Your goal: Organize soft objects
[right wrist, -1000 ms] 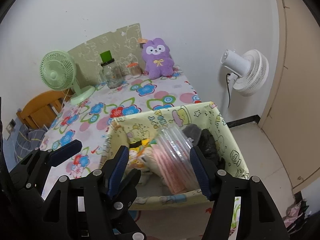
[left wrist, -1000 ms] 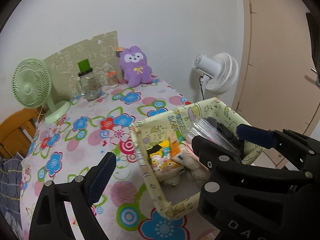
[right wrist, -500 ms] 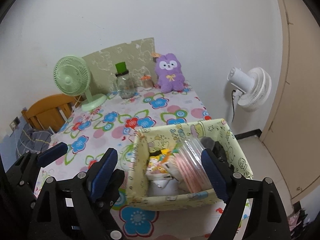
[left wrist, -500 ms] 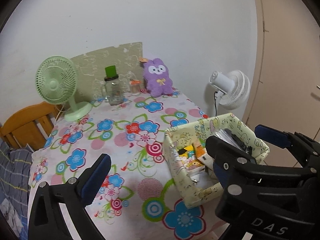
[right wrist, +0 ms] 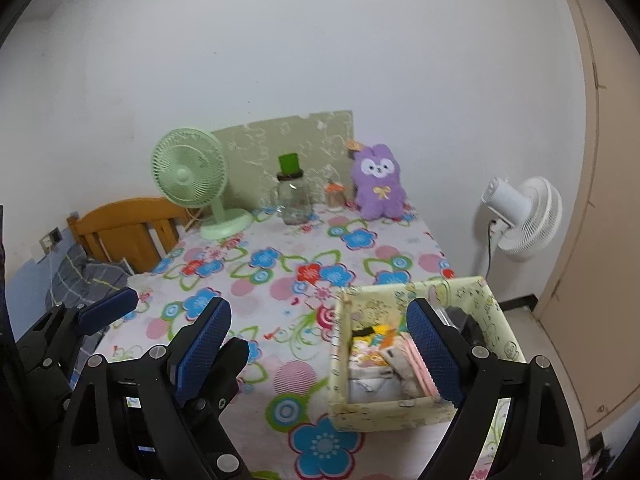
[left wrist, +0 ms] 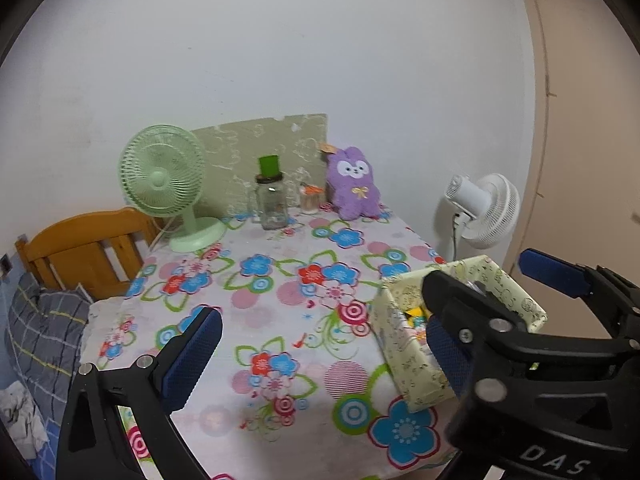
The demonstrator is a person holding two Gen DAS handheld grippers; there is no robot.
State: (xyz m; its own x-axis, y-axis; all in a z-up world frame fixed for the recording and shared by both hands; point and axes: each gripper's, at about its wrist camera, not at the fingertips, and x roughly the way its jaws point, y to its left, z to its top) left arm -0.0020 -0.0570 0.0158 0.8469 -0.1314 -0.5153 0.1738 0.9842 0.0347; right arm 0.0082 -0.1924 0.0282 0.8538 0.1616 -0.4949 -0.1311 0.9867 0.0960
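- Both tongs were seen released and empty: the left tongs (left wrist: 320,344) gaped wide, as did the right tongs (right wrist: 320,348).
- The patterned box (right wrist: 498,316) of soft items was found at the table's (right wrist: 280,280) near right corner.
- The purple plush (right wrist: 379,182) was seen upright at the far edge, well apart, straight ahead; the right tongs were judged marginally nearer.

Both grippers pulled back and up from the storage box (right wrist: 416,408). The right gripper (right wrist: 320,344) let go of the clear packet, which stayed inside; its jaws spread wider.
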